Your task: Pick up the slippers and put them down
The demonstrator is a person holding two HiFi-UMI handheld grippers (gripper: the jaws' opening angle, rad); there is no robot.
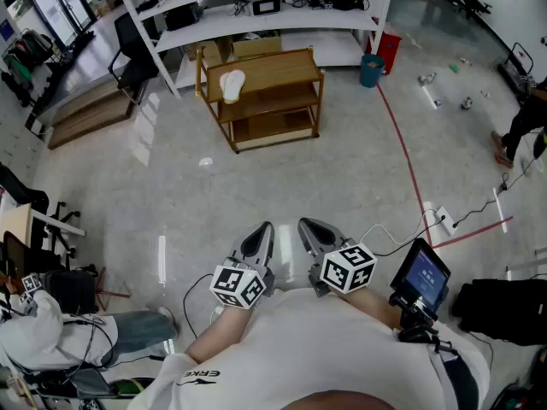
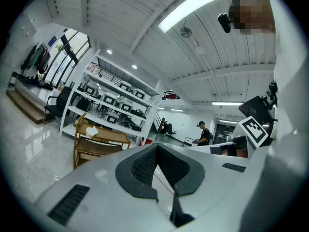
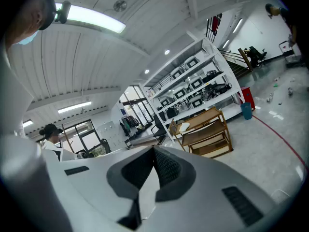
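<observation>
A pair of white slippers [image 1: 232, 84] lies on the top board of a wooden shelf rack [image 1: 272, 101] across the floor, far from both grippers. Close to the person's body my left gripper [image 1: 264, 229] and my right gripper [image 1: 306, 225] are side by side, both shut and holding nothing. The left gripper view has its closed jaws [image 2: 155, 148] pointing level, with the rack [image 2: 99, 144] and the slippers [image 2: 92, 131] small at the left. Past the closed jaws of my right gripper [image 3: 154, 150] in its own view, the rack [image 3: 205, 132] and the slippers [image 3: 184, 126] stand to the right.
Tall white shelving [image 1: 256, 7] with equipment stands behind the rack. A blue bin [image 1: 371, 69] sits to its right. A red floor line [image 1: 408, 165], a power strip [image 1: 444, 220] with cables and small litter lie at the right. Chairs and a seated person [image 1: 51, 327] are at the left.
</observation>
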